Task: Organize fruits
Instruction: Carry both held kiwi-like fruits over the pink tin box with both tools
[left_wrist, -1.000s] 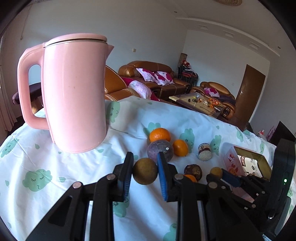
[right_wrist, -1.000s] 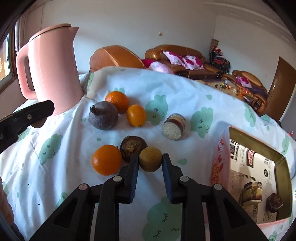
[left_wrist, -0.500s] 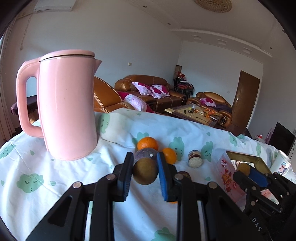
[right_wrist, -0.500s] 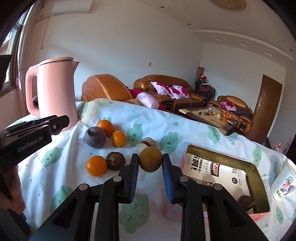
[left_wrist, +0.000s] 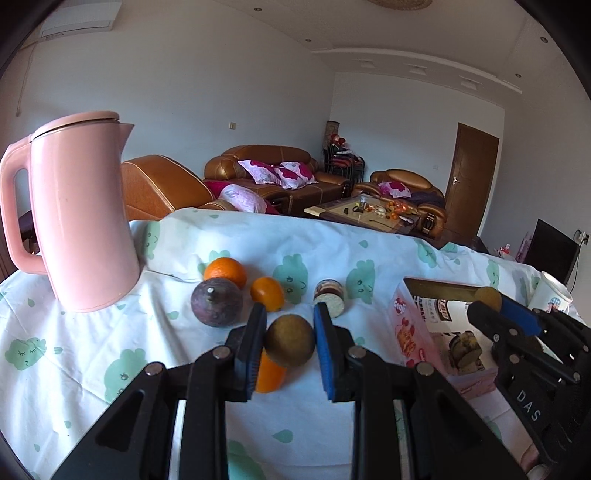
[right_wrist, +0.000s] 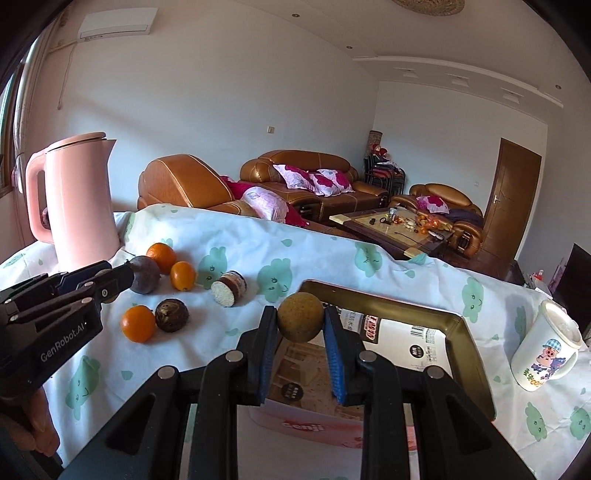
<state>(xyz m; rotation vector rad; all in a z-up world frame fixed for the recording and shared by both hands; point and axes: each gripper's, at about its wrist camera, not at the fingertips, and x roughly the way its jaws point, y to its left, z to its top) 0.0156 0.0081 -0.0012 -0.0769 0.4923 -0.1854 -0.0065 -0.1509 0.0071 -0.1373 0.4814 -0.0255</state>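
My left gripper (left_wrist: 290, 345) is shut on a round brown-green fruit (left_wrist: 289, 345), held above the table over an orange (left_wrist: 269, 374). My right gripper (right_wrist: 300, 323) is shut on a second brown-green fruit (right_wrist: 300, 322), held over the open gold-rimmed box (right_wrist: 469, 354). On the cloth lie a purple fruit (left_wrist: 217, 302), two more oranges (left_wrist: 225, 271) (left_wrist: 267, 293), and a dark brown fruit (right_wrist: 171, 314). The right gripper also shows in the left wrist view (left_wrist: 491, 306), above the box (left_wrist: 406, 325).
A tall pink kettle (left_wrist: 79, 214) stands at the left. A small jar (left_wrist: 330, 297) lies on its side by the oranges. A white cartoon mug (right_wrist: 546, 350) stands right of the box. Sofas and a coffee table lie beyond the table's far edge.
Both grippers have lifted their fruits off the cloth. The right one has moved right to above the box; the left one has risen and drifted right.
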